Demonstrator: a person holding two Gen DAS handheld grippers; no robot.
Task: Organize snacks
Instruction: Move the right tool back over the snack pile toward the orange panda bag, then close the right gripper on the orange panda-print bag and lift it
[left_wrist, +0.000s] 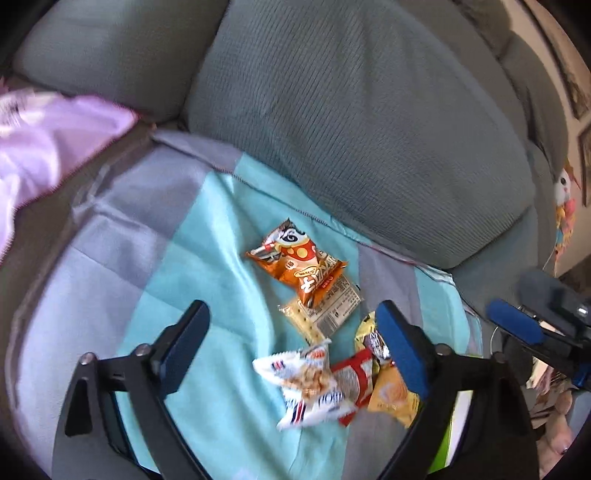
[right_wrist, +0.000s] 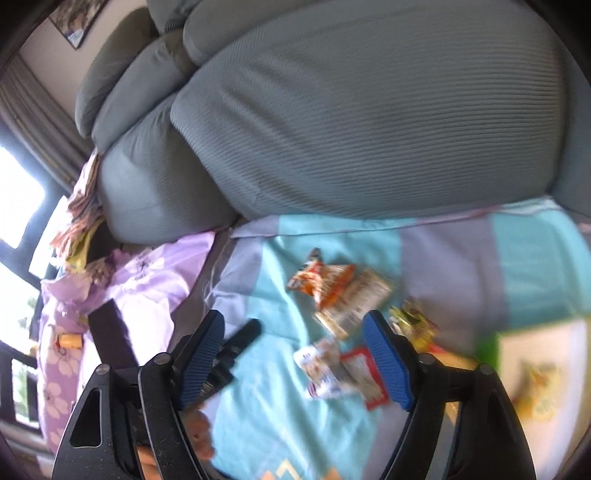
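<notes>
Both claws stood apart and empty: left claw (left_wrist: 295, 334) over the snack packets (left_wrist: 314, 332), right claw (right_wrist: 293, 341) above the same heap. Packets lay loose mid-sofa seat on the blue-grey sheet (left_wrist: 177, 258), below the back cushion (left_wrist: 351, 129). Judged step: approach. Next: drop onto one packet, likely the white one (left_wrist: 310, 384), and pinch.

Grey-green ribbed fabric sofa back cushions (left_wrist: 351, 122), plump, side by side along rear. Seat covered by smooth cloth in teal and lilac-grey blocks (left_wrist: 199, 229), creased. Pale purple floral quilt (right_wrist: 140, 280) bunched at one end of seat. Dark framed picture (right_wrist: 74, 22) on beige wall. Bright window (right_wrist: 18, 192) beside striped curtain (right_wrist: 48, 129).
</notes>
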